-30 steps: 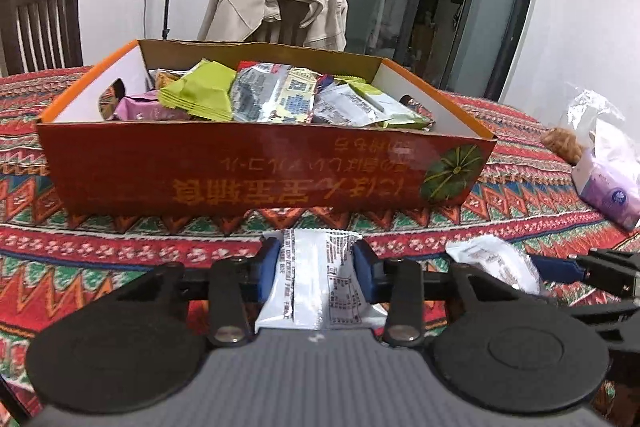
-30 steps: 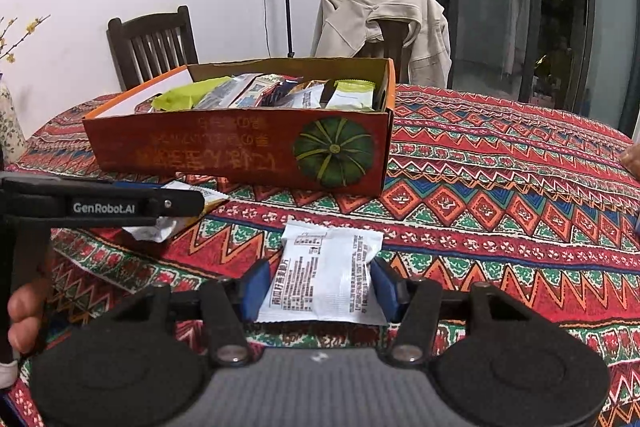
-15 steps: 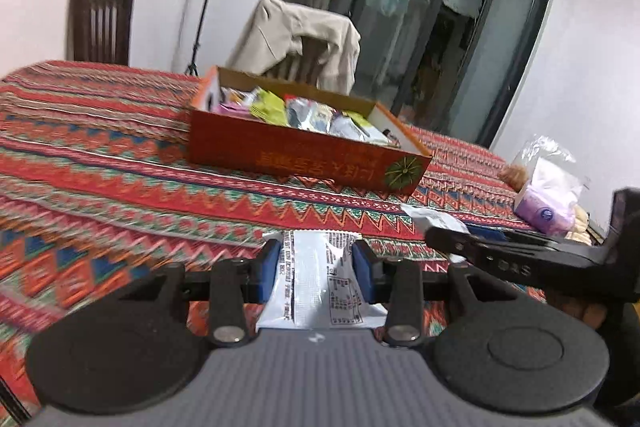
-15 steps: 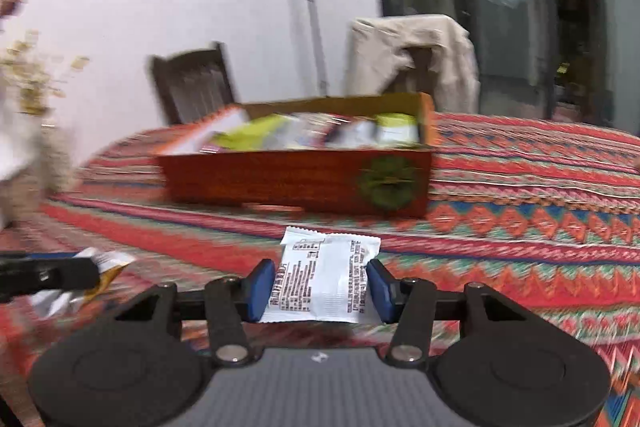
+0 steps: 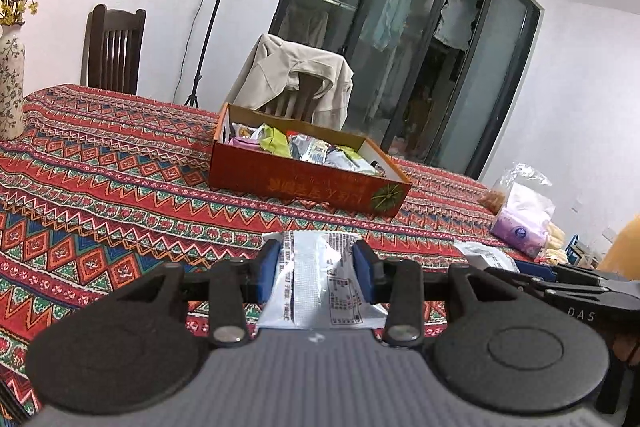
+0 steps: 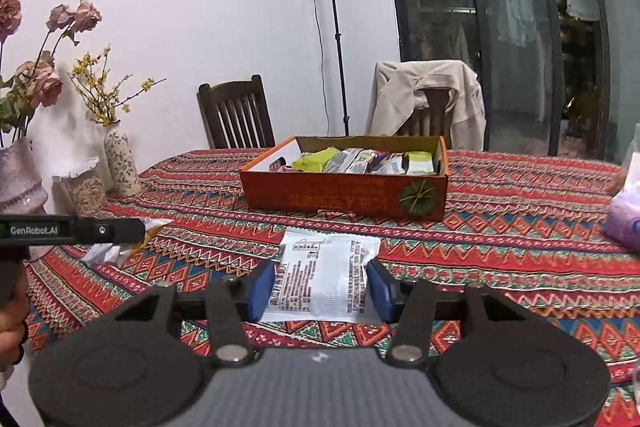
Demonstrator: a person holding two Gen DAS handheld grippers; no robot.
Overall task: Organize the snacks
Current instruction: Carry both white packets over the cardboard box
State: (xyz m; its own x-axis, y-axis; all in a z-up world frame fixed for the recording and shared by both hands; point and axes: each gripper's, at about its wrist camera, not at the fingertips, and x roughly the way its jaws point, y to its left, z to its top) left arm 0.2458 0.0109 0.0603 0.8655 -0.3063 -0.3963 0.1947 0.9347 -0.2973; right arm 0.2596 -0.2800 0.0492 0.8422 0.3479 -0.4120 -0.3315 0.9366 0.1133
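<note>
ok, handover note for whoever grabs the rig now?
Left gripper: shut on a white packet, held off the table.
Right gripper: shut on another white packet, also lifted.
Box: mid-table ahead of both, open, already holding several snacks.
Done: both packets picked up.
Left: carry both over the box rim and drop them in.

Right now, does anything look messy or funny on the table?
Not really. Each gripper pinches a white snack packet. The packets in the orange box lie jumbled, overlapping at different angles rather than stacked neatly.
</note>
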